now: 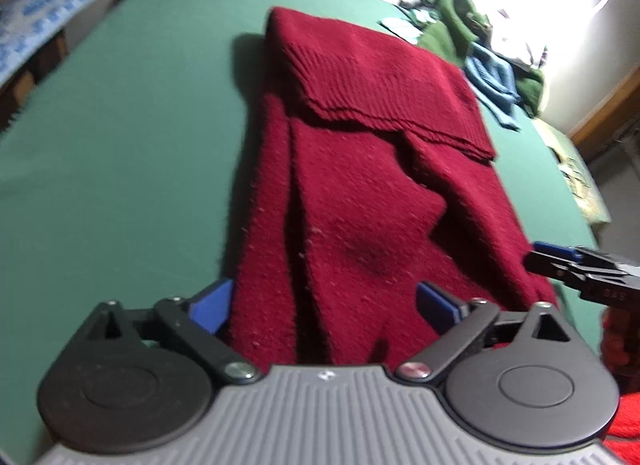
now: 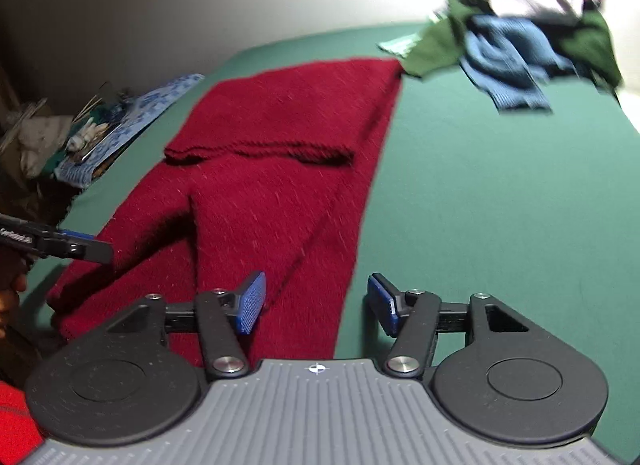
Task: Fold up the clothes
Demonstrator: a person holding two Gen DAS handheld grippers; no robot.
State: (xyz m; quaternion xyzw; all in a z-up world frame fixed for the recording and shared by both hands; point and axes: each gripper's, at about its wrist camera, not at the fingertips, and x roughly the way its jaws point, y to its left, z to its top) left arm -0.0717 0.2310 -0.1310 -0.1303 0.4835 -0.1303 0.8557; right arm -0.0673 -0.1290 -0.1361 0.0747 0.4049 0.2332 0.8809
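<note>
A dark red knitted sweater (image 1: 360, 185) (image 2: 272, 185) lies lengthwise on the green sheet (image 1: 120, 125) (image 2: 480, 205). Its far part is folded back, with the ribbed hem lying across the middle. My left gripper (image 1: 324, 305) stands wide open over the sweater's near end, and cloth lies between its blue pads without being pinched. My right gripper (image 2: 316, 303) is open too, with the sweater's right edge between its pads. Each gripper shows in the other's view: the right one (image 1: 538, 255) at the sweater's right side, the left one (image 2: 100, 251) at its left side.
A loose pile of green, blue and white clothes (image 1: 480, 57) (image 2: 520, 49) sits at the far right of the sheet. Blue patterned fabric (image 1: 40, 21) (image 2: 132, 117) and clutter lie beyond the left edge. A person's bright red garment (image 2: 16, 417) shows in the near corner.
</note>
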